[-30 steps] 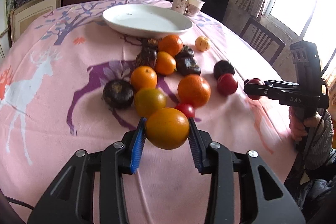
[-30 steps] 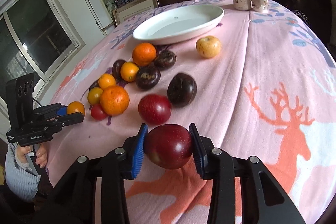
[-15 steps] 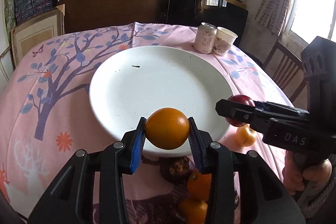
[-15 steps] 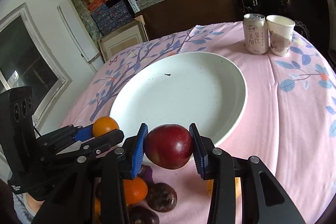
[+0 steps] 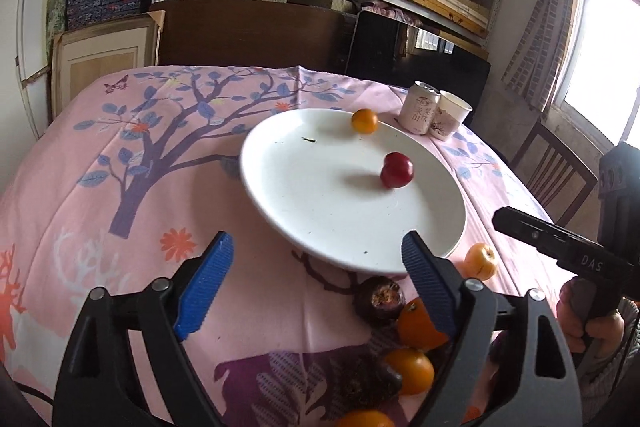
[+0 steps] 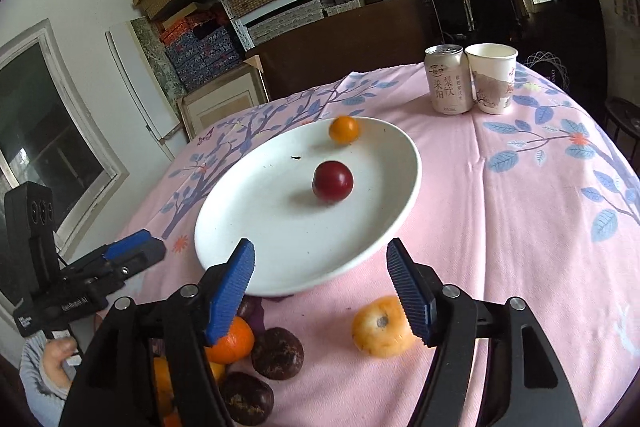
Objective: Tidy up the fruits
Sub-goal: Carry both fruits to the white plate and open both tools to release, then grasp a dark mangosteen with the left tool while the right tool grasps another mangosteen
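Observation:
A white plate (image 5: 320,219) (image 6: 280,235) holds an orange (image 5: 364,121) (image 6: 344,129) at its far rim and a red plum (image 5: 396,171) (image 6: 333,181) near its middle. My left gripper (image 5: 320,267) is open and empty before the plate's near rim. My right gripper (image 6: 324,275) is open and empty at the plate's near edge. It shows from the side in the left wrist view (image 5: 532,231); the left gripper shows in the right wrist view (image 6: 132,251). More fruit lies near the grippers: oranges (image 5: 416,327) (image 6: 232,343), dark passion fruits (image 5: 378,301) (image 6: 276,353), a yellow apple (image 5: 480,261) (image 6: 380,327).
A drink can (image 5: 418,107) (image 6: 447,79) and a paper cup (image 5: 450,115) (image 6: 491,77) stand beyond the plate on the pink tablecloth (image 5: 120,187). A chair (image 5: 556,171) stands at the right. Shelves with boxes fill the back wall.
Both grippers opened: the orange left the left gripper and the red plum left the right gripper, and both now lie on the plate. Both grippers have drawn back a little.

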Demonstrator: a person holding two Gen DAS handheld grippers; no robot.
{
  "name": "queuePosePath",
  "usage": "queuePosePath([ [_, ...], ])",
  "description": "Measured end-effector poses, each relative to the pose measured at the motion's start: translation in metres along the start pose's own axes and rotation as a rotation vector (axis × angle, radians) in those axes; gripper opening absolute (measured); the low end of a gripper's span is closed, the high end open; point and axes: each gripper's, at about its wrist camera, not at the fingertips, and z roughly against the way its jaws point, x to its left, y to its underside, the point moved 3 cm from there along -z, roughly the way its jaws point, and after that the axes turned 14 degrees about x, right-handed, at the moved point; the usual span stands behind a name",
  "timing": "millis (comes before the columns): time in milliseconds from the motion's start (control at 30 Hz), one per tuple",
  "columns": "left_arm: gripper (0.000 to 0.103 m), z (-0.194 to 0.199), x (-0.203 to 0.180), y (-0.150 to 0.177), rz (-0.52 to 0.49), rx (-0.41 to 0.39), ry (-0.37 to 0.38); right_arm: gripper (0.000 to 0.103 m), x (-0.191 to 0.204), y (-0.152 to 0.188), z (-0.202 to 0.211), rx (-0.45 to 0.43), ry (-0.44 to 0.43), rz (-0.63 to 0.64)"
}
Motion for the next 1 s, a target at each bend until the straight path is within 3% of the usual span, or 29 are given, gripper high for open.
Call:
queuePosePath([
  [100,0.089,0.014,0.014,0.031,0.041,-0.001,-0.026,0.081,-0.005,0.022,0.011,-0.012,0.029,-0.006],
  [233,0.089,0.031,0.025,0.068,0.087,0.003,-0.045,0.088,-0.017,0.044,0.030,-0.032,-0.007,-0.061],
  [433,0.095,0.045,0.022,0.106,0.081,0.035,-0.048,0.090,-0.032,0.056,0.043,-0.052,-0.034,-0.131],
  [567,0.098,0.049,0.016,0.114,0.057,0.045,-0.024,0.090,-0.035,0.056,0.043,-0.046,-0.058,-0.156],
  [800,0.099,0.029,0.001,0.115,-0.016,0.147,-0.052,0.090,-0.038,0.057,0.038,-0.019,-0.071,-0.167],
  [967,0.099,0.032,0.016,0.115,0.018,0.151,-0.065,0.090,-0.039,0.057,0.038,-0.017,-0.088,-0.176],
  [1000,0.099,0.032,0.025,0.114,0.035,0.160,-0.099,0.090,-0.039,0.058,0.038,-0.015,-0.090,-0.177],
])
